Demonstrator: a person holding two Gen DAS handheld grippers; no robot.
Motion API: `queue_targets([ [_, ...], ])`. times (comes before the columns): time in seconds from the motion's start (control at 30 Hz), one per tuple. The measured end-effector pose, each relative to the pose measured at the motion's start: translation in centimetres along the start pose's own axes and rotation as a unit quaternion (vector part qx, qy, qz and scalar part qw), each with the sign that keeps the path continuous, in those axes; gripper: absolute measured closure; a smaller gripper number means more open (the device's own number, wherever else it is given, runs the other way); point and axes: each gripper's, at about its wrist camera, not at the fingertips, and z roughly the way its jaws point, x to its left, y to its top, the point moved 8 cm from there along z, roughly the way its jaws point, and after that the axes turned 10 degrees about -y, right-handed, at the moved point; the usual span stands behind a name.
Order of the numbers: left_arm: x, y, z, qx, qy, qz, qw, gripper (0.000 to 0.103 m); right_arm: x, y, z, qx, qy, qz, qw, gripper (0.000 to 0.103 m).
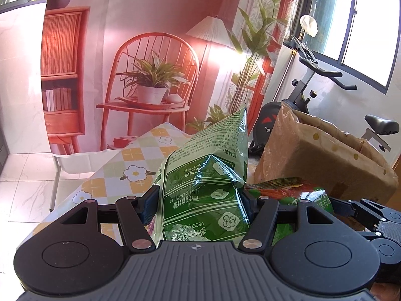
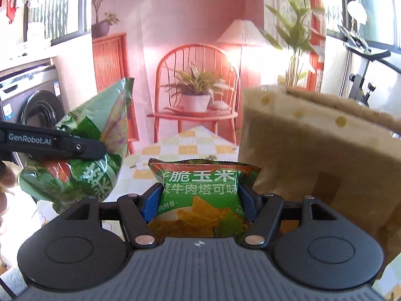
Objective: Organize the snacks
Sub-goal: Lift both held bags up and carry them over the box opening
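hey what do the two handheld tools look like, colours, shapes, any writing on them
Both tools, left and right, match: a ribbed grey body, round black housings either side, black linkage bars with silver pivot pins, and blue pads inside the fingers. White "GenRobot.AI" lettering runs along one finger of the left tool.

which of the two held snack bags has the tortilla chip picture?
The corn chip bag in the right gripper. The vegetable snack bag, clamped in the left gripper, shows only green panels and small print.

Bright daylight floods through the windows (image 1: 361,25), glaring on the backdrop (image 2: 253,57); fisheye edges bend.
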Motion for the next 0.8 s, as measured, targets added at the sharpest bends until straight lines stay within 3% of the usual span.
queue_targets([
  [0.17, -3.2, 3.1, -0.2, -0.018, -0.025, 0.026, 0.9992, 0.037, -2.3, 4.6, -3.3, -0.077, 0.005, 0.026, 0.997, 0.038],
  [0.23, -4.4, 4.3, -0.4, -0.028, -0.032, 0.036, 0.9984, 0.037, -3.4, 5.8, -4.2, -0.088, 0.017, 0.042, 0.995, 0.039],
  [0.47, -7.3, 5.4, 0.1, -0.039, -0.043, 0.041, 0.9975, 0.037, -8.4, 6.3, -5.1, -0.085, 0.048, 0.138, 0.986, 0.041],
  [0.67, -7.9, 5.1, 0.2, -0.031, -0.055, 0.044, 0.9971, 0.037, -9.5, 7.0, -6.6, -0.092, 0.045, 0.134, 0.986, 0.042],
  [0.8, -7.5, 5.0, 0.3, -0.037, -0.054, 0.045, 0.9968, 0.037, -7.4, 3.8, -5.9, -0.059, 0.038, 0.094, 0.993, 0.042],
])
